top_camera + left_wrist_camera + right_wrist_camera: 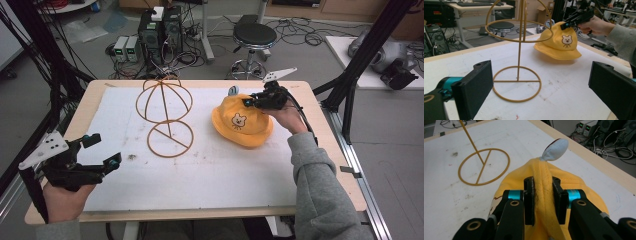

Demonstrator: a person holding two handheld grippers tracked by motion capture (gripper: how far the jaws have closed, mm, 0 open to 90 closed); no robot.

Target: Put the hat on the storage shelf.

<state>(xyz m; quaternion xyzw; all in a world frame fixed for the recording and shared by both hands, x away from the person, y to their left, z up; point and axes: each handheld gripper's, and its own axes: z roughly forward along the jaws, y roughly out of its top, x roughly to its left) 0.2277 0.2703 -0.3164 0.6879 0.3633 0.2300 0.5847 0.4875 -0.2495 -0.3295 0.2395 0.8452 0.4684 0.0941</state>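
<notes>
Now we pinch the hat (541, 195) crown in our right gripper (543, 200), just right of the stand (167, 112); left gripper (102, 150) waits wide open. Next we must probably lift it onto that stand.

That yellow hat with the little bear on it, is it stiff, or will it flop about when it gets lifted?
Probably floppy: the yellow hat bunches into a fold where the right tool pinches its crown. It looks light, since that one pinch seems to raise its brim off the table. Likely not slippery, as the cloth creases between the jaws.
</notes>
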